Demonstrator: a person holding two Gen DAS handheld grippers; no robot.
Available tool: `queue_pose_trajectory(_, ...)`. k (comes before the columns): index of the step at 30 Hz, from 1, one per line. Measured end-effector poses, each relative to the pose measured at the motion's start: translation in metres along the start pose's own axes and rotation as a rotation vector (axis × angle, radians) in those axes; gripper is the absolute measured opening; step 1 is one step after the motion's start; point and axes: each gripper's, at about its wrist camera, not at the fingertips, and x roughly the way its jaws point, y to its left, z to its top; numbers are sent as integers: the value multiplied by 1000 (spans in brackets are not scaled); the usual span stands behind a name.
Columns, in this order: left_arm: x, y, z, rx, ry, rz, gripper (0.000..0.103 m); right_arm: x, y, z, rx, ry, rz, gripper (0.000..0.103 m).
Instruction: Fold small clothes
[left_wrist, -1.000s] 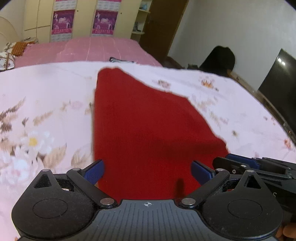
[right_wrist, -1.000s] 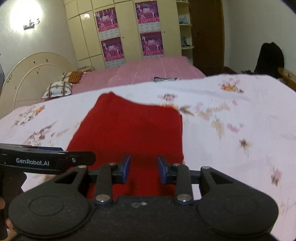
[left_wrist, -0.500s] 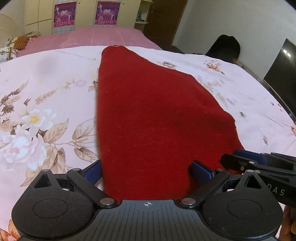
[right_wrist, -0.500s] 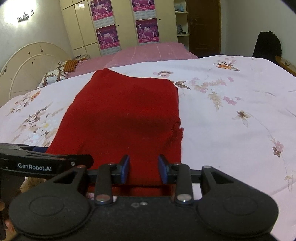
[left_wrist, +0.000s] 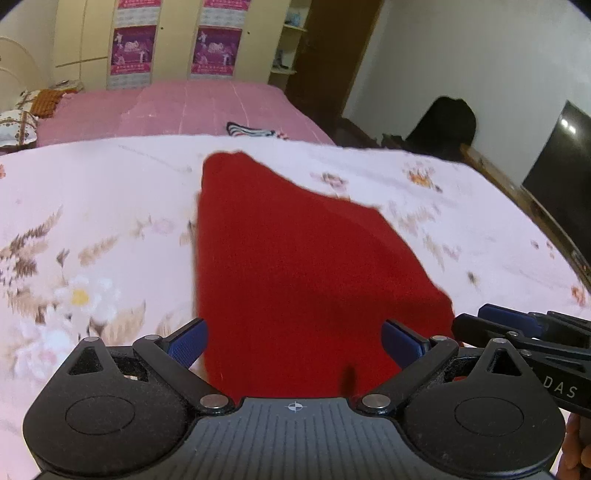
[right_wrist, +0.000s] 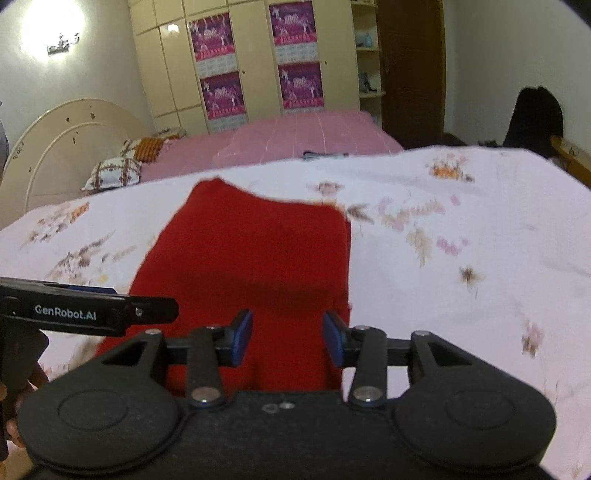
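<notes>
A red knitted garment (left_wrist: 295, 266) lies flat on the floral bedsheet (left_wrist: 92, 229), its near edge under both grippers. My left gripper (left_wrist: 295, 341) is open wide, its blue pads on either side of the garment's near left part. My right gripper (right_wrist: 288, 338) is open with a narrower gap over the garment (right_wrist: 251, 251) near its right edge. The right gripper also shows at the right of the left wrist view (left_wrist: 524, 332), and the left gripper at the left of the right wrist view (right_wrist: 88, 312).
A pink bed (left_wrist: 177, 107) with pillows (right_wrist: 114, 173) stands beyond the sheet, with a striped cloth (left_wrist: 255, 131) on it. A wardrobe (right_wrist: 258, 62) is behind. A dark screen (left_wrist: 557, 166) and a black chair (left_wrist: 447, 125) stand at the right.
Both views tilted down toward the garment half a second ago and have risen back. The right gripper's jaws are wider apart than before. The garment lies as it did.
</notes>
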Motion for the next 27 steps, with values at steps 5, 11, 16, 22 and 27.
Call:
queue_pose_trajectory(5,24,7,18,-28,-12,35,99,24,-8,23,11,-20,1,40)
queue_pose_trajectory(11,64,20,12,-78,64,30,99,66,-17,25,16,37,-11,40)
queue_pose_trajectory(16,65,24,16,-102,76,0,99,73,-28,19,18,67,14,42)
queue_pose_trajectory(22,64,34,30,-181,72,-33,99,65,-34,33,7,37,41,52)
queue_pose_trajectory(27,68,34,41,-174,45,-21,99,72,-42,45,37,19,42,53)
